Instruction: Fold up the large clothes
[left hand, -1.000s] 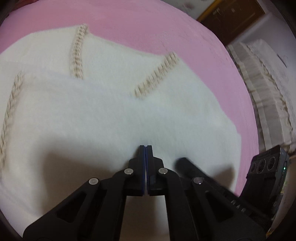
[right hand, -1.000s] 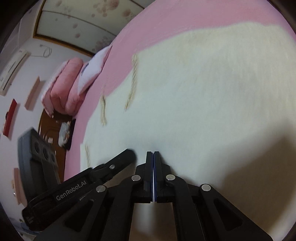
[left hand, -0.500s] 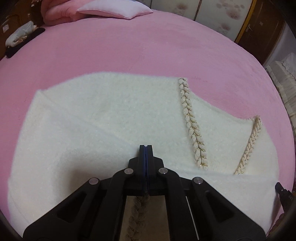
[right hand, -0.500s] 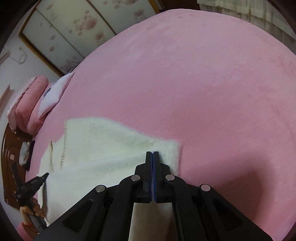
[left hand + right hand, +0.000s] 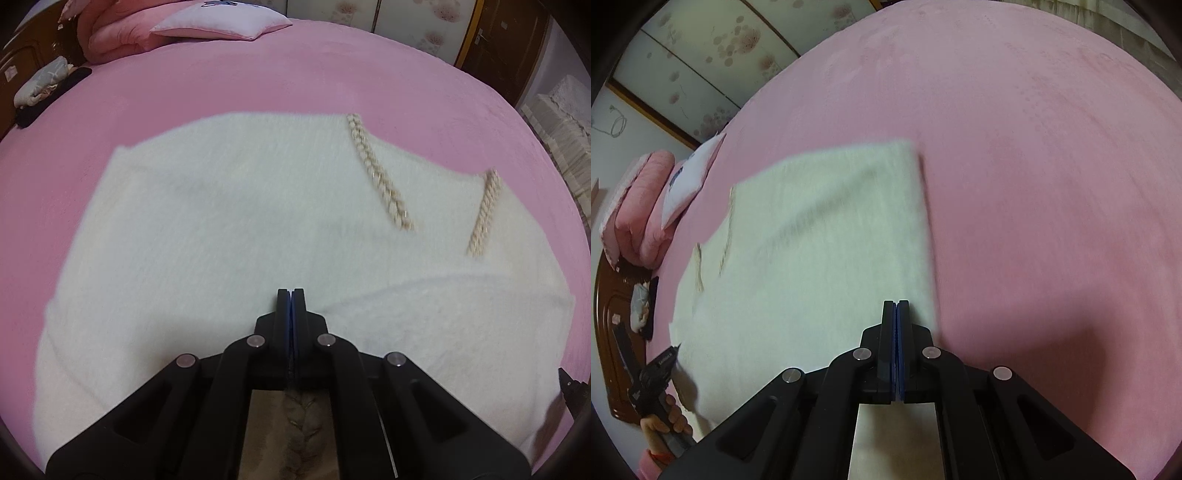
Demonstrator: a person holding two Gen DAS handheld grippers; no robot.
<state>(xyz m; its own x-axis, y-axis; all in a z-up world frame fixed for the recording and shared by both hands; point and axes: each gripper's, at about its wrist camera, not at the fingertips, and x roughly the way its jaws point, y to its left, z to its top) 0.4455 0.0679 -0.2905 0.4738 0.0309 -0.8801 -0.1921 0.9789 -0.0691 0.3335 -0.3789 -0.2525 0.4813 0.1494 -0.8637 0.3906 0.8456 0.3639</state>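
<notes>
Right wrist alone shows hand [image 5: 665, 421] gripping left tool [image 5: 670, 356].

Room light is running dim and warm, giving everything a pinkish cast. Both wrist views are bending hard at the edges, with dark corners vignetting the circle. The cream garment [image 5: 229, 236] is smearing with motion blur, worst along its right edge in the right wrist view, where the weave is streaking. The pink bedspread [image 5: 1052, 177] is looking soft and grainy. A broad shadow is falling on it near right of the right gripper [image 5: 896, 306]. No glare is showing; the near black fingers are staying sharp.
</notes>
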